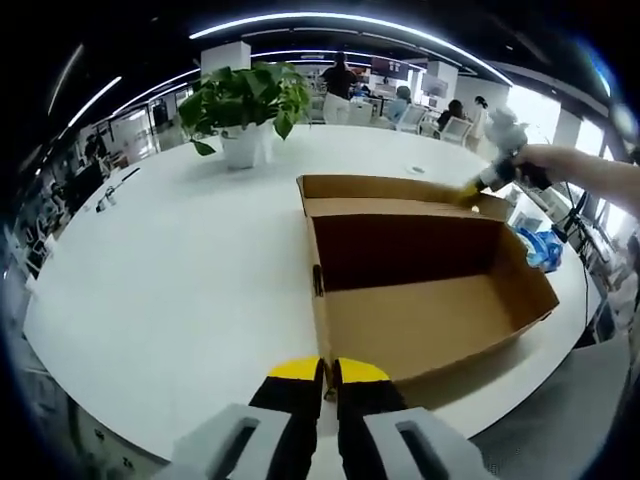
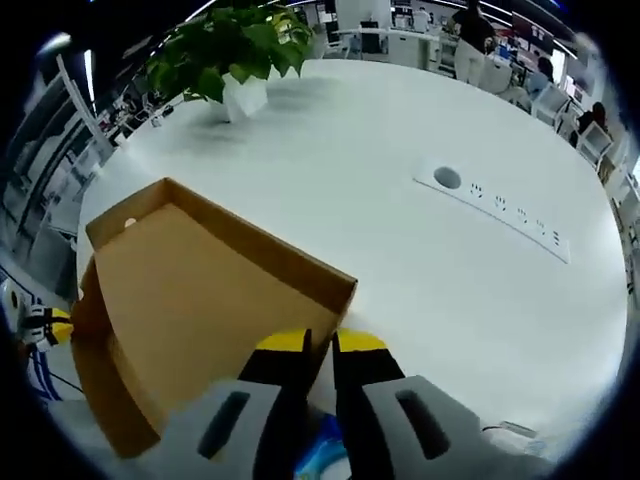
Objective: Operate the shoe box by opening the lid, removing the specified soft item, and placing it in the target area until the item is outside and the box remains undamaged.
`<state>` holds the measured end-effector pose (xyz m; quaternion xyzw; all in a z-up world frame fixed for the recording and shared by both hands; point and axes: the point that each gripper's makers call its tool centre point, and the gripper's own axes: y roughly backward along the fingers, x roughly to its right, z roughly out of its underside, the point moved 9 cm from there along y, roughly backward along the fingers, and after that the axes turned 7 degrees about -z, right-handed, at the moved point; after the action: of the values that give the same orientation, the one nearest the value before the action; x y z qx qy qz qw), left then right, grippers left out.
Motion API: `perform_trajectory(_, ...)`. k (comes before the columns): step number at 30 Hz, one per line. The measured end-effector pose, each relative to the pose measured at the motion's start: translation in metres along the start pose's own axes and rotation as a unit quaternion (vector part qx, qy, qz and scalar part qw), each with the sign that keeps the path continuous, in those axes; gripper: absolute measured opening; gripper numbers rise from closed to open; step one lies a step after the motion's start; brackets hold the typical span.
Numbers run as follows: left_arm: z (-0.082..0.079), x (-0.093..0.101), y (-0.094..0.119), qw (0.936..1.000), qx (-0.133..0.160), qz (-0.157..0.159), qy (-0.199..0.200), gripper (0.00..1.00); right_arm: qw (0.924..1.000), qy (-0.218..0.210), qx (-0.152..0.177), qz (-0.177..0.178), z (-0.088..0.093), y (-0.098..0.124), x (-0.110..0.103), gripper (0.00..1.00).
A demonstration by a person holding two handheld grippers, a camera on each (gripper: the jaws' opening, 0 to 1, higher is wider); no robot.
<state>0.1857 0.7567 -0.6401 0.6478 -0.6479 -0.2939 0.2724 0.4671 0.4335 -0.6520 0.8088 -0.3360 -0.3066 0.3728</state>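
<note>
An open brown cardboard shoe box (image 1: 430, 320) lies on the round white table (image 1: 180, 270), and its inside looks empty. My left gripper (image 1: 326, 375) is shut on the near left corner of the box wall. The lid (image 1: 390, 190) stands open on the far side. My right gripper (image 1: 478, 188) holds the lid's outer edge, with a person's arm behind it. In the right gripper view, the right gripper (image 2: 320, 345) is shut on the edge of the lid (image 2: 200, 290). A blue soft item (image 1: 545, 247) lies on the table just past the box's right end.
A potted green plant (image 1: 245, 105) stands at the back of the table. A socket strip with a round hole (image 2: 500, 210) is set into the tabletop. People sit at desks in the background. The table edge (image 1: 110, 405) runs close on the near side.
</note>
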Motion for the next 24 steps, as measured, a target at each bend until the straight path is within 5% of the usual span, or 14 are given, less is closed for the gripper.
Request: perform_trajectory(24,0.001,0.004,0.002,1.0,0.001,0.003,0.005,0.04,0.9968,0.013,0.078,-0.004,-0.015,0.053,-0.017,0.02)
